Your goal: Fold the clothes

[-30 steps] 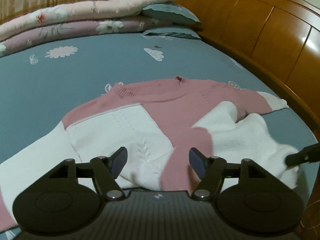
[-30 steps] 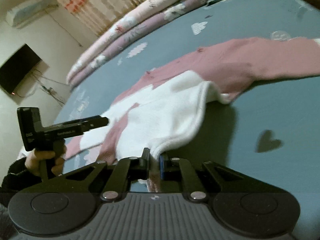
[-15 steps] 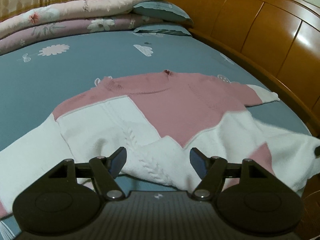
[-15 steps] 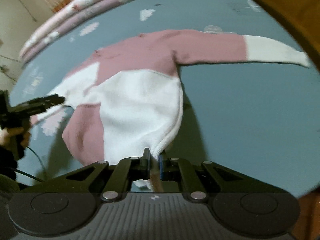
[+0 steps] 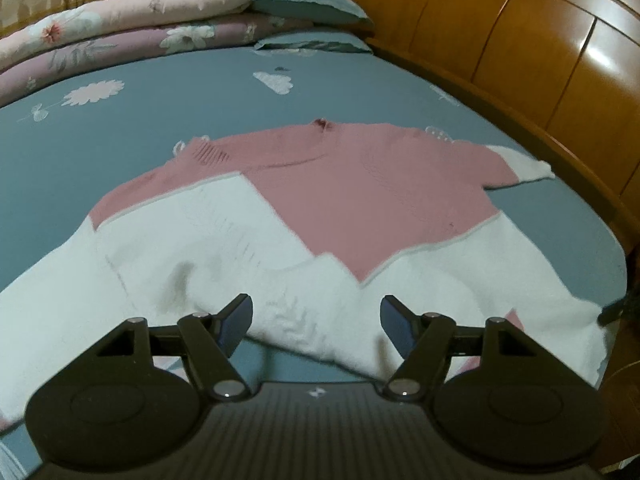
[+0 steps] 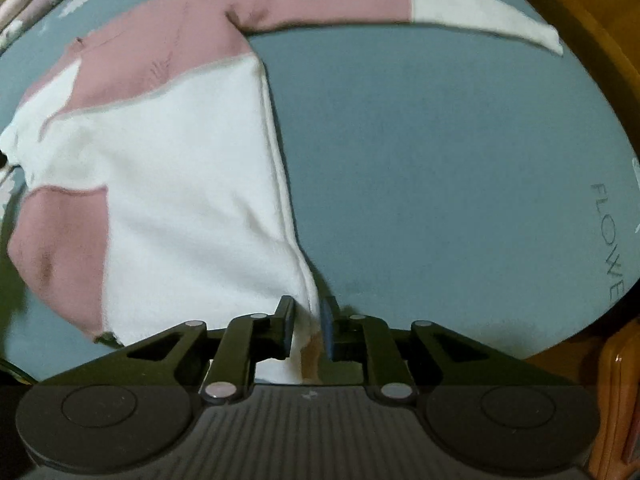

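A pink and white knit sweater (image 5: 360, 208) lies spread on the blue bedsheet (image 5: 160, 120), neck toward the far side. My left gripper (image 5: 316, 320) is open and empty, just above the sweater's white bottom hem. My right gripper (image 6: 308, 324) is shut on the white hem corner of the sweater (image 6: 180, 168) and holds it stretched out. One sleeve (image 6: 460, 16) lies out to the far right on the sheet. The right gripper's tip shows at the right edge of the left wrist view (image 5: 620, 304).
A wooden headboard (image 5: 540, 52) runs along the right side of the bed. Folded floral quilts (image 5: 120, 28) and blue pillows (image 5: 312, 4) are stacked at the far edge. The bed's edge lies close on my right (image 6: 580, 332).
My right gripper pulled the folded-over hem corner back to the right, so the sweater body now lies unfolded and flat. The left gripper stayed open near the hem.
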Demonstrator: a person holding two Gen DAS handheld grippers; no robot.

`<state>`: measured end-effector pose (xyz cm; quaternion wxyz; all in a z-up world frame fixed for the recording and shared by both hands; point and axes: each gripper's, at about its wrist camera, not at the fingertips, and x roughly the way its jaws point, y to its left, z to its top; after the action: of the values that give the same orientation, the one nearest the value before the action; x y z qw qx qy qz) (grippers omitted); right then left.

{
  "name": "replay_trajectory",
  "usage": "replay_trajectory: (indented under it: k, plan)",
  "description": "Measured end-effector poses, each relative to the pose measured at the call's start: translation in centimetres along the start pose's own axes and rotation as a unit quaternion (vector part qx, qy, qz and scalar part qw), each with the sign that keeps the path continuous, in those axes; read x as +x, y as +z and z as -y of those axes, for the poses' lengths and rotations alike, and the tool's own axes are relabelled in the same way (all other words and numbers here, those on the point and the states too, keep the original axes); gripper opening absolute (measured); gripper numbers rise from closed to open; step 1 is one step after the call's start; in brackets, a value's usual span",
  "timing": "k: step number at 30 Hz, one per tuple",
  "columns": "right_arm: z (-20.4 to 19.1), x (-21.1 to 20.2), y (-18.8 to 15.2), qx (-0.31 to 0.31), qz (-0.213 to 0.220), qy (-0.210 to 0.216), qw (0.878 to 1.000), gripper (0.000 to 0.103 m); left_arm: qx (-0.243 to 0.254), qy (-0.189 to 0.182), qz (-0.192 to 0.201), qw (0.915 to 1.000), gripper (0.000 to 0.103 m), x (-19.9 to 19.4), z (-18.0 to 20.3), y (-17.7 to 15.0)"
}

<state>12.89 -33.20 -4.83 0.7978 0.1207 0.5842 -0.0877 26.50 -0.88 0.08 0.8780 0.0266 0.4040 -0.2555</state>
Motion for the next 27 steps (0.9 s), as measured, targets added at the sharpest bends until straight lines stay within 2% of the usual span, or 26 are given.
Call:
replay_trajectory:
  k: [4, 8, 12, 15, 19, 24, 27]
  plan:
    - [-1.2, -3.2, 1.1, -0.023, 0.055, 0.010, 0.998, 0.023, -0.015, 0.010, -0.012, 0.9998, 0.072, 0.0, -0.5, -0.7]
    - [-4.2, -4.4, 2.6, -0.073, 0.083, 0.042, 0.993, 0.029, -0.026, 0.018, -0.026, 0.9992, 0.072, 0.1, -0.9, -1.2]
    - [-7.9, -3.4, 3.8, -0.121, 0.083, 0.082, 0.986, 0.029, -0.035, 0.027, -0.036, 0.9984, 0.073, -0.2, -1.2, -1.7]
    - [-11.5, -2.6, 4.3, -0.167, 0.082, 0.097, 0.978, 0.029, -0.042, 0.036, -0.047, 0.9974, 0.073, -0.5, -1.7, -2.4]
    - [-16.7, -2.2, 4.4, -0.243, 0.099, 0.100, 0.960, 0.042, -0.053, 0.048, -0.050, 0.9961, 0.074, -1.3, -2.6, -3.3]
    - [-22.8, -1.1, 4.3, -0.336, 0.111, 0.095, 0.930, 0.048, -0.072, 0.056, -0.043, 0.9949, 0.075, -2.4, -4.0, -4.0]
    - [-26.1, 0.4, 3.4, -0.394, 0.107, 0.073, 0.910, 0.048, -0.079, 0.056, -0.040, 0.9945, 0.076, -2.9, -4.8, -4.4]
